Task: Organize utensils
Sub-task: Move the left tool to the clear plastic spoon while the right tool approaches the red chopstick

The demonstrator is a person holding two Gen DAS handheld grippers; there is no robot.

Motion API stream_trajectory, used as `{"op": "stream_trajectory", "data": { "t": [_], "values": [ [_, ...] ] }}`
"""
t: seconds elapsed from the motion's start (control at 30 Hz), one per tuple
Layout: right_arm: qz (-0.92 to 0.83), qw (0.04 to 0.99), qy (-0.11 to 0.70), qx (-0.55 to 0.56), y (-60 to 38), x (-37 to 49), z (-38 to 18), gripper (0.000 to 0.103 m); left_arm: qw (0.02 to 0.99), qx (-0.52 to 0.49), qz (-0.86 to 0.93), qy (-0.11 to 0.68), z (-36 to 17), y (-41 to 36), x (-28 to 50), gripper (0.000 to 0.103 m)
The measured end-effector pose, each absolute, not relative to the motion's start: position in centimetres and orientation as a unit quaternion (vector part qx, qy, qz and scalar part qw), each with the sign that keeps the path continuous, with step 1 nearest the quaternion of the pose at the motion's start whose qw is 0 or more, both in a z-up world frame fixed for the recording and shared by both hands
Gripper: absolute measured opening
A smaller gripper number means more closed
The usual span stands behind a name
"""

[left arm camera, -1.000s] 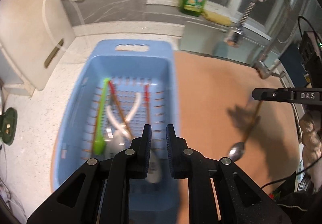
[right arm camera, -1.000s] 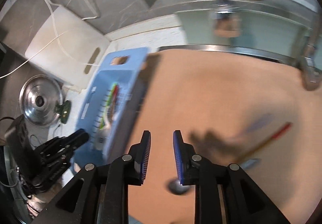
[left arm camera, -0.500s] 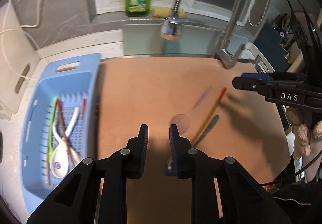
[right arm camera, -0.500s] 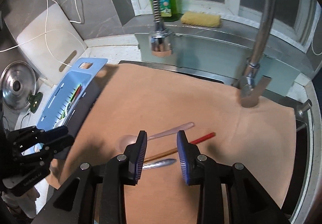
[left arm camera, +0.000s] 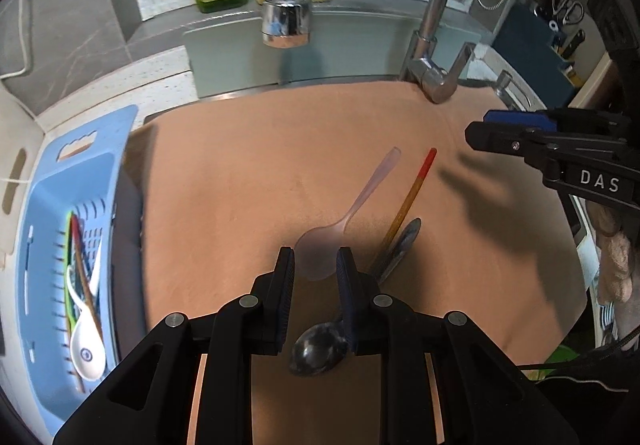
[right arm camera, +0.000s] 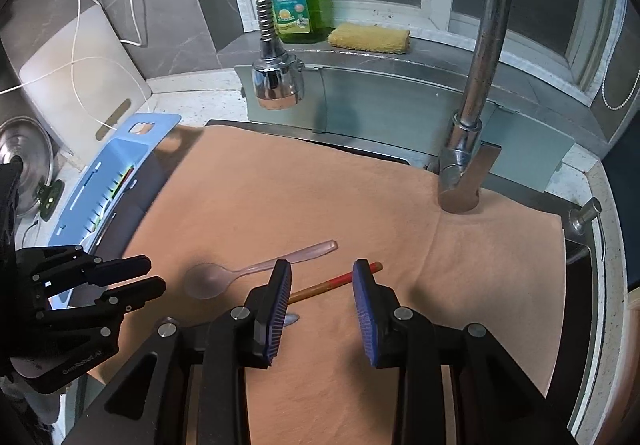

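Blue basket (left arm camera: 80,181) at left already stocked, left gripper (left arm camera: 316,265) parted and empty over clear spoon (left arm camera: 344,225), right gripper (right arm camera: 322,277) likewise apart above chopstick (right arm camera: 336,281); lowering squarely advisable before closing.

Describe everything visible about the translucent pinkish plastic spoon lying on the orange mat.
The translucent pinkish plastic spoon lies flat on the orange mat, one piece, frosted and slightly see-through. It has a rounded bowl and a thin handle that widens to a flat end. In the left wrist view the bowl sits just beyond the left gripper. Nothing grips it; no other utensil touches it.
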State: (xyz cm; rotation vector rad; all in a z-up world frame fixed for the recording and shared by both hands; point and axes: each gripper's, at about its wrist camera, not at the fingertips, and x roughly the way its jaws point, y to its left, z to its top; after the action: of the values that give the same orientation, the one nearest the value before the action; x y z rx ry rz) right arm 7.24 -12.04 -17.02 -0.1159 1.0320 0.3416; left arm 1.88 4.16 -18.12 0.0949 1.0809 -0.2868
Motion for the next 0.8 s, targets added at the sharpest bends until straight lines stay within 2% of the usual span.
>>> {"op": "stream_trajectory", "data": {
  "t": [0.23,0.5,0.8],
  "values": [
    [0.164,0.847,0.505,-0.036,-12.7,7.9,-17.8,0.029,0.833,0.060,-0.153,0.528,-19.4,3.3,3.5,0.020],
    [0.171,0.805,0.565,0.051,-14.9,9.4,-20.8,0.029,0.813,0.089,-0.169,0.550,-20.9,2.1,5.4,0.020],
    [0.184,0.724,0.634,0.200,-16.8,10.9,-24.9,0.029,0.799,0.111,-0.188,0.561,-21.6,0.7,6.8,0.020]
  ]
}}
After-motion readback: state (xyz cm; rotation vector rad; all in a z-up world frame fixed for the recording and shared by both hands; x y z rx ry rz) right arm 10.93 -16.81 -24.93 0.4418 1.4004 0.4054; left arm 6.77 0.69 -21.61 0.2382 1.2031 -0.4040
